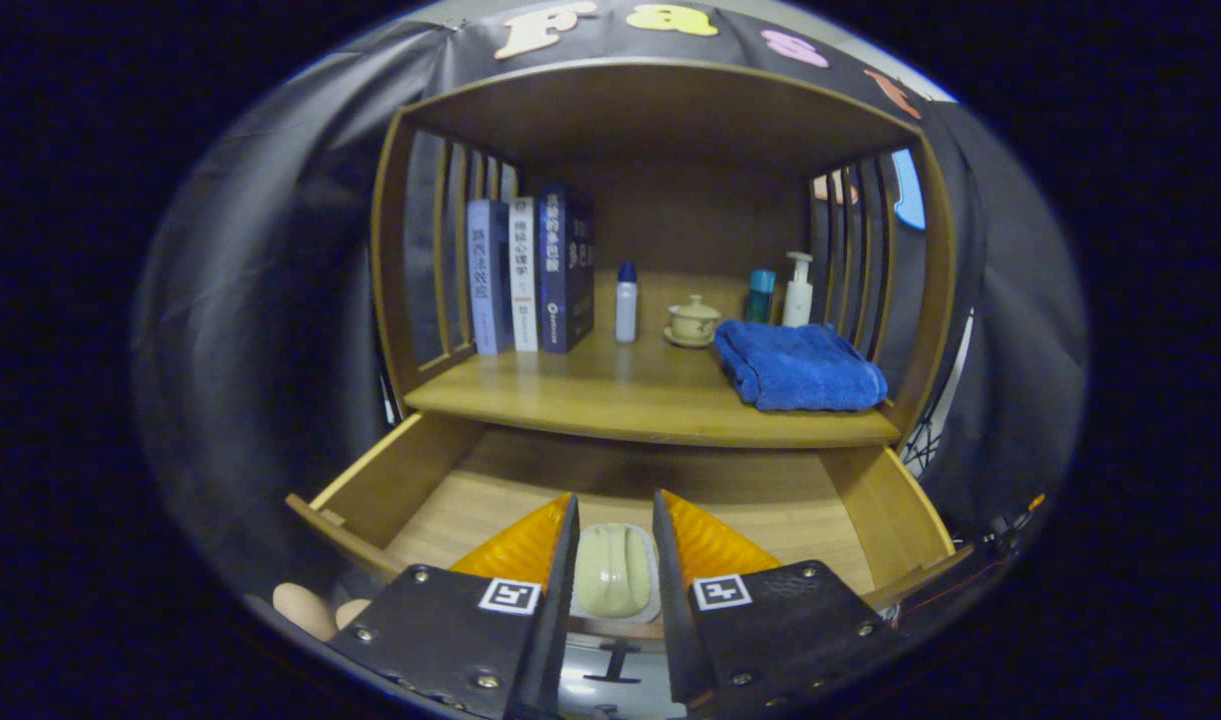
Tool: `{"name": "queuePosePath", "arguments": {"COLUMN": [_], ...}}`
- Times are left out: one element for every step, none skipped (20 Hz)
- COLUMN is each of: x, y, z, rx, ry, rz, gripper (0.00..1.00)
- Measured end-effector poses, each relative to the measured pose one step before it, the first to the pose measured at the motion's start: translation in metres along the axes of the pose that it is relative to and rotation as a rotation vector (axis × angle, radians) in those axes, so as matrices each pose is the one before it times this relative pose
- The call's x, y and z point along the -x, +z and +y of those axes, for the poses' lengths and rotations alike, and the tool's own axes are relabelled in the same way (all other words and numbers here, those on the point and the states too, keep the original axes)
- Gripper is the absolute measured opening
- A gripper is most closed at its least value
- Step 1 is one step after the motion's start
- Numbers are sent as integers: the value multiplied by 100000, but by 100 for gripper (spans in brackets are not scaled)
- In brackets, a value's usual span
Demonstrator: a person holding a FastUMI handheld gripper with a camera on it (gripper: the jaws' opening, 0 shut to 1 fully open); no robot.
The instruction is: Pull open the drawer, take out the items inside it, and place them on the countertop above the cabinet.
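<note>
Your gripper (615, 520) sits over the pulled-out drawer (400, 480), its fingers apart on either side of the small item (613, 570) lying in the drawer near its front. Above and behind the drawer runs the countertop (610, 400). On it, books (530, 270) stand at the left (upright, side by side), a bottle (626, 302) right of them, then a lidded cup (693, 322). A folded towel (798, 365) lies at the right, with two more bottles (780, 290) behind it.
</note>
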State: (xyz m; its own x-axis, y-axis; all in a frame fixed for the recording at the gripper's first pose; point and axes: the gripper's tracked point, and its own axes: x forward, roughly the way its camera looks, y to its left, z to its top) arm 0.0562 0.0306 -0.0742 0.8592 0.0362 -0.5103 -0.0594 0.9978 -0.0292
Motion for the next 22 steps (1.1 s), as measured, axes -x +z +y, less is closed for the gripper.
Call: {"name": "queuePosePath", "arguments": {"x": [-816, -1376, -421, -794, -658, -496, -687, -529, -529, -436, -567, -411, -412, -314, -551, -347, -168, -139, 90, -804, 218, 44], "y": [-391, -296, -580, -392, -504, -446, -635, -625, -504, -466, -401, -490, -630, -355, -488, -215, -44, -155, 180, 810, -776, 24], "z": [20, -145, -271, -41, -10, -241, -120, -56, 89, 22, -33, -137, -36, 25, 94, -27, 397, -44, 81, 272, 327, -9], "rx": [-1088, -330, 536, 1529, 2276, 1961, 1752, 1274, 716, 457, 724, 1283, 1282, -1639, -1029, -973, -2533, -2117, -1672, -2714, -2910, -1069], "ry": [743, 127, -962, -66, 325, -722, -804, -334, 384, 149, -350, -333, -258, 1160, 294, 409, 2209, 916, 1401, 2020, 1389, 777], "rz": [3923, 4508, 3749, 3438, 3910, 3573, 2638, 2941, 2953, 2296, 1837, 2479, 2930, 1884, 2730, 1934, 343, 1593, 325, 302, 756, -849], "gripper": [41, 42, 48, 52, 56, 62, 68, 69, 71, 75, 80, 80, 80, 80, 80, 80, 80, 80, 81, 81, 71, 61]}}
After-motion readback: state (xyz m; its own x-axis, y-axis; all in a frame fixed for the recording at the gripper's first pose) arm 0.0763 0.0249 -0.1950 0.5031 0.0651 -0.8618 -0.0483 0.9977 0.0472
